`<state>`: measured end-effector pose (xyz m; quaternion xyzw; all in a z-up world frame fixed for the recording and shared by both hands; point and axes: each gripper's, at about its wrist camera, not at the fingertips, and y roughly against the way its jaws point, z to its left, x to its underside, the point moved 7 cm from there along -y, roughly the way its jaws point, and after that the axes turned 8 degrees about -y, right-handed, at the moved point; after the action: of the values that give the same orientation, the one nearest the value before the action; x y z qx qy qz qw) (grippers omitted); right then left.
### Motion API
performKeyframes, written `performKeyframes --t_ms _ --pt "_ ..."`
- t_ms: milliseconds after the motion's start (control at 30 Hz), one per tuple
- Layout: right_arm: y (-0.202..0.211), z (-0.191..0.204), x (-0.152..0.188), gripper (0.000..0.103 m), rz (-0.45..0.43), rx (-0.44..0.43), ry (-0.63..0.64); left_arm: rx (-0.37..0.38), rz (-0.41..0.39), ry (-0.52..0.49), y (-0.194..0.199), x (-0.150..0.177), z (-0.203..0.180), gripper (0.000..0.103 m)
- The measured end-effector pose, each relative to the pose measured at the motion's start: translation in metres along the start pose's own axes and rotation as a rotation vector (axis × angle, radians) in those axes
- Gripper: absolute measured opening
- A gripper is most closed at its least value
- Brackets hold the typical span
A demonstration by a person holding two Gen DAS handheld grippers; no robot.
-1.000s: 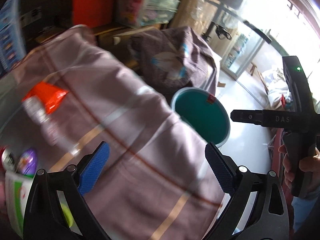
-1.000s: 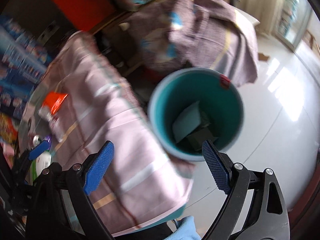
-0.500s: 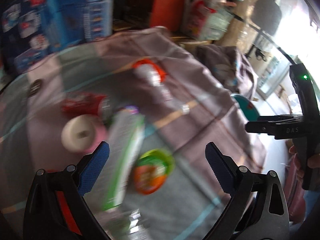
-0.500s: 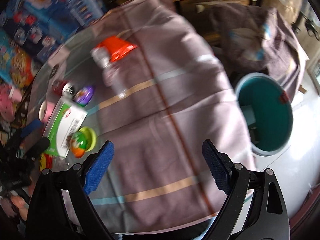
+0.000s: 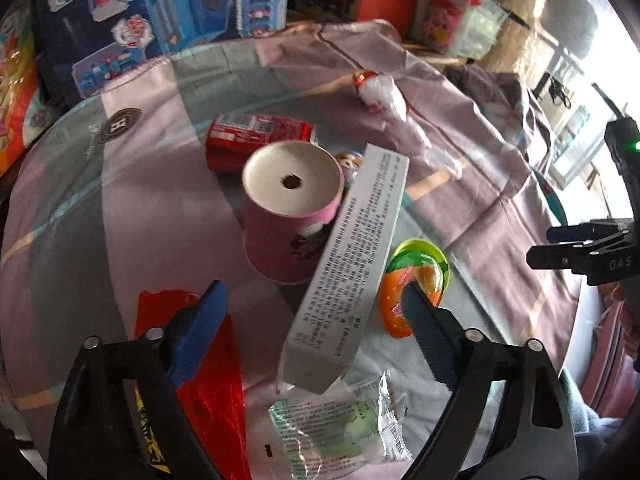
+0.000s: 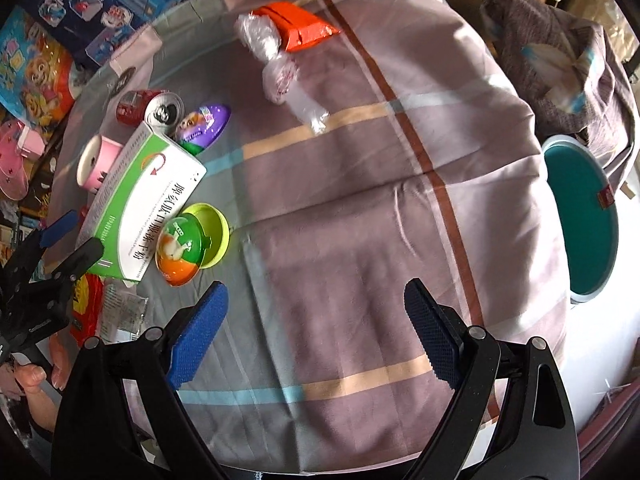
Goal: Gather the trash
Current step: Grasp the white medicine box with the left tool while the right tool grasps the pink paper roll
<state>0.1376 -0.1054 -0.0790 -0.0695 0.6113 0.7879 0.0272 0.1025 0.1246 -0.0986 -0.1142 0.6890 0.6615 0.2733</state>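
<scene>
My left gripper [image 5: 312, 320] points down over a pile of litter on the round table, its jaws closing. A white and green carton [image 5: 352, 264] lies between its fingers, and the pads do not touch it. Around the carton are an upturned pink paper cup [image 5: 288, 216], a red can [image 5: 256, 136], an orange and green plastic capsule [image 5: 404, 292], a red wrapper [image 5: 212, 380] and a clear wrapper [image 5: 340, 424]. My right gripper [image 6: 316, 316] hangs open over bare tablecloth, to the right of the carton [image 6: 140, 204] and the capsule [image 6: 188, 248].
A crushed clear bottle [image 6: 280, 64] and an orange-red carton [image 6: 304, 28] lie at the table's far side. A teal bin [image 6: 580, 216] stands on the floor past the table's right edge. Toy boxes [image 5: 160, 20] are stacked behind the table.
Both views have swung from the teal bin and the cloth's edge onto the litter. The left gripper now stands over the carton with its fingers a little closer together. The right gripper's opening is unchanged.
</scene>
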Motion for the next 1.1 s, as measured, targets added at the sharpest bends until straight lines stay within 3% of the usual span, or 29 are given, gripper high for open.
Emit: performKeyframes --t_ms 167,233,433,667,767,933,1100 --pt "-0.001 -0.001 -0.001 0.086 0.005 0.01 0.004 -0.001 0.032 -0.044 -0.016 -0.002 -0.011 0.075" --pt "-0.002 -0.002 -0.001 0.086 0.009 0.011 -0.003 0.012 0.052 -0.047 -0.024 -0.002 -0.015 0.059" --pt "-0.001 -0.006 -0.003 0.086 0.003 0.024 -0.009 0.04 0.065 -0.047 -0.032 -0.003 -0.026 0.032" --pt "0.011 -0.003 -0.013 0.086 -0.035 0.022 -0.014 0.101 -0.032 -0.011 0.011 -0.021 -0.033 0.031" --pt "0.015 0.008 -0.018 0.086 -0.04 0.006 -0.005 0.086 -0.097 0.001 0.038 -0.034 -0.023 0.032" --pt "0.017 0.053 -0.028 0.086 -0.056 -0.032 0.083 0.042 -0.16 0.075 0.064 -0.045 0.015 0.032" --pt "0.006 0.118 -0.034 0.086 -0.052 -0.081 0.197 -0.013 -0.202 0.173 0.081 -0.037 0.062 0.032"
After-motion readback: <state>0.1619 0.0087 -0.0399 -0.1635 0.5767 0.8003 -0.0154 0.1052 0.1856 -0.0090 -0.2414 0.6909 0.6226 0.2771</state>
